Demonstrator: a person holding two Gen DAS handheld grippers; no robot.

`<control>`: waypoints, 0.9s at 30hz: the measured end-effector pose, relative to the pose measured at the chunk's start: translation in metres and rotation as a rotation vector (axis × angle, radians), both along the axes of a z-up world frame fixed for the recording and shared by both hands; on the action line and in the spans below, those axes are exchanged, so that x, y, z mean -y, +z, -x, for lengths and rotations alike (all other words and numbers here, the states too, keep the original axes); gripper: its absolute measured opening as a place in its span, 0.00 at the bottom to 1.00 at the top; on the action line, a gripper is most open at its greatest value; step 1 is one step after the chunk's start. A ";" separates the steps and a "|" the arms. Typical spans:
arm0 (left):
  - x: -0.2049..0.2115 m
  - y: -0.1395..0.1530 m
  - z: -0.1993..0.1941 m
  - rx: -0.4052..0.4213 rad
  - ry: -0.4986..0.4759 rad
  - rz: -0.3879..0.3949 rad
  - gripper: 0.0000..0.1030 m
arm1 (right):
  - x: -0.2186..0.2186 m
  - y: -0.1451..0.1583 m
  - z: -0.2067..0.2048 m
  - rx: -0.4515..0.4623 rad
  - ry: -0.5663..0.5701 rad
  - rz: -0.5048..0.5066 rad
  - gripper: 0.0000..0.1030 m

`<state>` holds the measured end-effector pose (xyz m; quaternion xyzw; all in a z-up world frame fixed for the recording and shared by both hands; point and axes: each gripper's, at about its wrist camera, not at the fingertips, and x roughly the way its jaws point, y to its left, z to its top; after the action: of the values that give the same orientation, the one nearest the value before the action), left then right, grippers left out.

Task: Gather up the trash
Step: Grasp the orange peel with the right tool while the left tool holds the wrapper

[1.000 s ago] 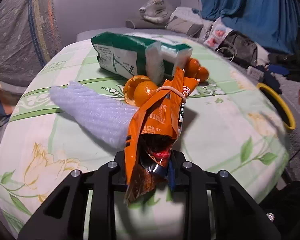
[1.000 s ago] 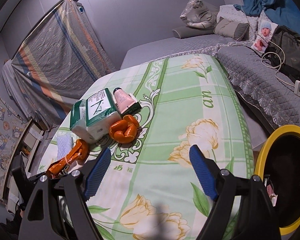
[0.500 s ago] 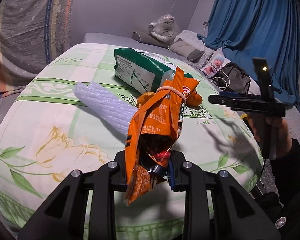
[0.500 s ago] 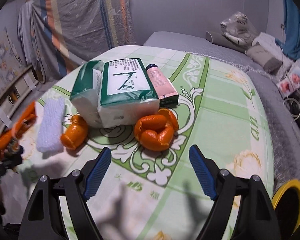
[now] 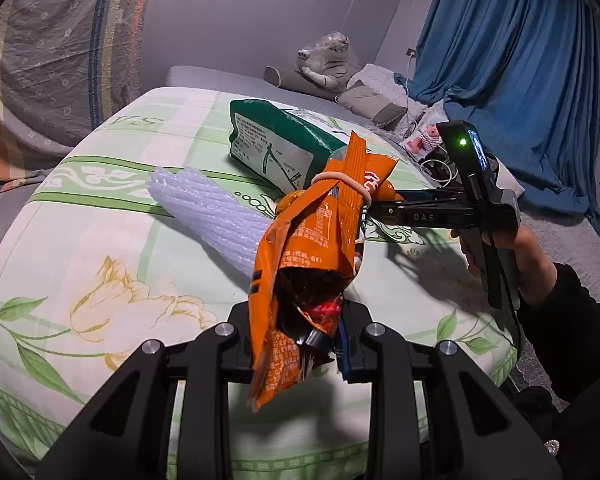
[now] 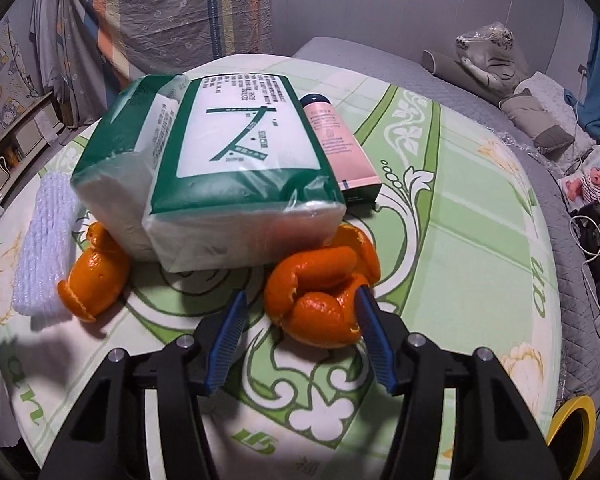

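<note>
The curled orange peel lies on the floral-clothed surface, just in front of the green-and-white tissue pack. The right claw straddles it: its jaws have just been closing, the right blue pad touches the peel's edge, the left pad stands clear, so the peel is not yet gripped. A second piece of orange peel rests to the left, against the pack and beside a white foam fruit net. A pink tube lies behind the pack on the right. The left claw is clamped on an orange snack bag bound with a rubber band, held above the surface. A yellow-rimmed bin shows at the lower right.
</note>
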<state>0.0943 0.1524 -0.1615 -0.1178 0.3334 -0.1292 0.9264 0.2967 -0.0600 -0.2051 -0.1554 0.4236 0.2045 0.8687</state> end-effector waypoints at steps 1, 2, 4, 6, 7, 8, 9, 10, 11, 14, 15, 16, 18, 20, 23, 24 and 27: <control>0.000 0.000 -0.001 -0.003 0.002 0.002 0.26 | 0.001 0.000 -0.002 0.003 -0.003 0.001 0.47; -0.001 -0.001 -0.001 -0.004 0.003 0.004 0.26 | 0.001 -0.001 -0.002 0.009 -0.004 0.008 0.41; 0.000 -0.001 -0.002 -0.005 0.004 0.003 0.26 | 0.004 -0.001 -0.006 0.011 -0.012 -0.002 0.39; 0.002 -0.001 -0.002 -0.006 0.007 -0.005 0.26 | 0.011 0.000 -0.009 -0.015 -0.019 -0.038 0.36; 0.002 0.000 -0.002 -0.006 0.006 -0.007 0.26 | 0.013 0.000 -0.010 -0.023 -0.020 -0.053 0.33; 0.003 0.000 -0.002 -0.005 0.005 -0.010 0.26 | 0.017 0.001 -0.013 -0.036 -0.025 -0.075 0.31; 0.004 0.001 -0.002 -0.002 0.005 -0.013 0.26 | 0.022 0.002 -0.015 -0.059 -0.034 -0.110 0.30; 0.005 0.002 -0.001 0.001 0.004 -0.016 0.26 | 0.026 0.003 -0.017 -0.076 -0.039 -0.133 0.28; 0.006 0.003 -0.001 0.004 0.003 -0.020 0.26 | 0.031 0.004 -0.018 -0.097 -0.044 -0.161 0.25; 0.009 0.005 0.001 0.014 0.005 -0.039 0.26 | 0.045 0.010 -0.017 -0.143 -0.059 -0.243 0.22; 0.009 0.006 0.001 0.014 0.004 -0.040 0.26 | 0.050 0.012 -0.016 -0.158 -0.058 -0.267 0.21; 0.010 0.006 0.001 0.015 0.004 -0.043 0.26 | 0.053 0.014 -0.014 -0.168 -0.058 -0.281 0.21; 0.010 0.007 0.001 0.017 0.008 -0.046 0.26 | 0.062 0.018 -0.010 -0.188 -0.066 -0.320 0.21; 0.011 0.008 0.000 0.018 0.009 -0.044 0.26 | 0.070 0.024 -0.004 -0.190 -0.066 -0.351 0.21; 0.014 0.010 0.000 0.024 0.017 -0.050 0.26 | 0.084 0.035 0.011 -0.189 -0.063 -0.396 0.21; 0.014 0.011 -0.001 0.026 0.019 -0.053 0.26 | 0.090 0.040 0.016 -0.194 -0.062 -0.420 0.21; 0.018 0.014 -0.002 0.040 0.041 -0.081 0.26 | 0.101 0.053 0.038 -0.190 -0.053 -0.469 0.21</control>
<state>0.0958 0.1340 -0.1476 -0.0845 0.3174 -0.0987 0.9393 0.2592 -0.1609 -0.1518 0.0816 0.4481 0.2880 0.8424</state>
